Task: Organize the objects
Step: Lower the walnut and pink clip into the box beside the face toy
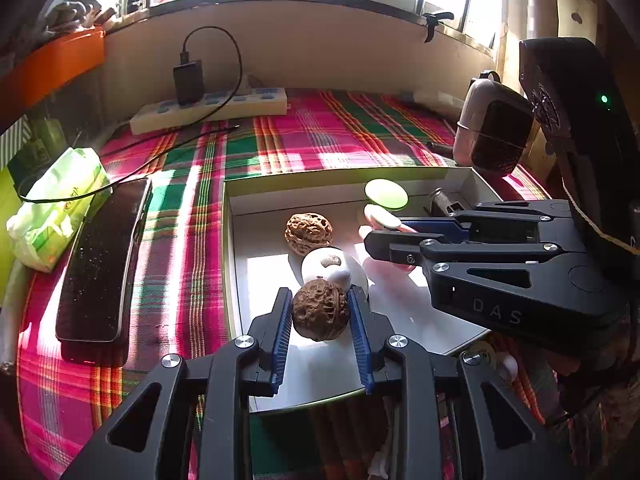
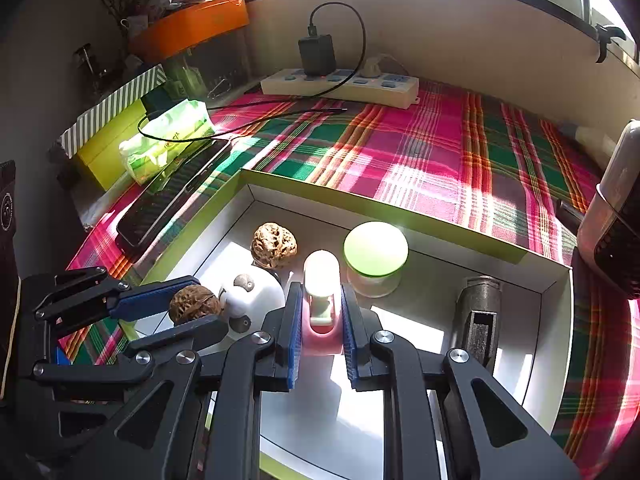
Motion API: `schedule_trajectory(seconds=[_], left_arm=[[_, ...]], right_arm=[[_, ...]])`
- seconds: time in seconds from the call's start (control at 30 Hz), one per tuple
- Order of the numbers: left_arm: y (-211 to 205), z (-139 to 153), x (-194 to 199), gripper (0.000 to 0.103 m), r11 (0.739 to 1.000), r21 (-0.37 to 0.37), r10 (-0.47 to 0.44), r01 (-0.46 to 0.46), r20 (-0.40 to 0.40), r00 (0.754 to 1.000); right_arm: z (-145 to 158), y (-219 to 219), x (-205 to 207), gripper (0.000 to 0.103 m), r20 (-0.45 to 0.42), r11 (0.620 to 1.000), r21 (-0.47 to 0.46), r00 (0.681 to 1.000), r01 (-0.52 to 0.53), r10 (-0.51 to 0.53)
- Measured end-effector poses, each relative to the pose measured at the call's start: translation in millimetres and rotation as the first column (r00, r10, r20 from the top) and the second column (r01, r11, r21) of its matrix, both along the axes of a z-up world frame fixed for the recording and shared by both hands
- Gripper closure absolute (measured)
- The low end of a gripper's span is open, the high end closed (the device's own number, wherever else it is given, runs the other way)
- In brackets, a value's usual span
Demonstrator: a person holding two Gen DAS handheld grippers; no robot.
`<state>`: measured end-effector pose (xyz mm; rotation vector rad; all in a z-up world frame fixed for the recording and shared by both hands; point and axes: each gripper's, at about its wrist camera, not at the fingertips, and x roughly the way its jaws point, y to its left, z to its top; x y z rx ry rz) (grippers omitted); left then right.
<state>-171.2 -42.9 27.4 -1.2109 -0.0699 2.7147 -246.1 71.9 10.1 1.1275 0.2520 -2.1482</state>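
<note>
A shallow white box (image 1: 236,264) with a green rim lies on the plaid cloth. My left gripper (image 1: 322,300) is shut on a brown walnut (image 1: 320,310) just above the box floor, and shows in the right wrist view (image 2: 188,306) too. A second walnut (image 1: 308,232) (image 2: 274,244) lies in the box beside a white rounded figure (image 1: 334,266) (image 2: 252,294). My right gripper (image 2: 320,304) is shut on a pink-and-white clip-shaped object (image 2: 320,292) (image 1: 382,218) resting on the box floor. A green-topped mushroom-shaped object (image 2: 375,254) (image 1: 386,194) stands behind it.
A dark metal cylinder (image 2: 478,316) lies in the box's right part. A black phone (image 1: 102,264), a green tissue pack (image 1: 52,208), a power strip (image 1: 208,110) with charger and cable, and a pink-and-black device (image 1: 492,128) sit on the cloth around the box.
</note>
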Motion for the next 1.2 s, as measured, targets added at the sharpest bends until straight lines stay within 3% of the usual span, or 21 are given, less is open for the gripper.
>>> schedule_trajectory(seconds=[1.2], left_arm=[[5, -7, -5, 0.076, 0.999, -0.034, 0.001, -0.001, 0.007, 1.0]], right_arm=[[-9, -6, -12, 0.085, 0.014, 1.0, 0.01, 1.0, -0.004, 0.004]])
